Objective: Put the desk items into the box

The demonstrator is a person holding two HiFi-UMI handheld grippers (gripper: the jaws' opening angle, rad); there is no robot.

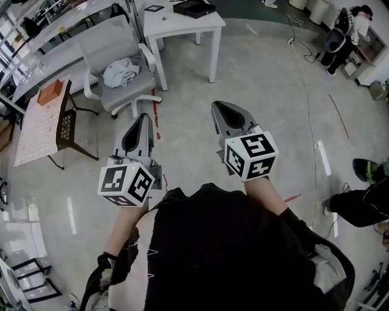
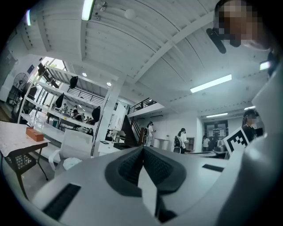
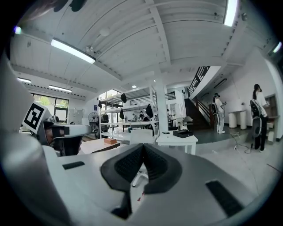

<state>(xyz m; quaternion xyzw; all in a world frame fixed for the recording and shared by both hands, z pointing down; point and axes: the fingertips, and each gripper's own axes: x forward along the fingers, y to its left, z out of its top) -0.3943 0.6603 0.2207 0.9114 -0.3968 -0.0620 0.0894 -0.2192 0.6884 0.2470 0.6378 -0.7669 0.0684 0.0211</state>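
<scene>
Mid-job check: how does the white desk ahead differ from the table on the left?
The white desk has a bare white top; the left table is covered by a pale patterned cloth. The desk carries a black box; the table carries an orange-brown box. A grey chair stands beside the desk, a dark chair beside the table. Both carry a box and have a chair alongside.

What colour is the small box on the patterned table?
The small box is orange-brown, clearest in the head view.
</scene>
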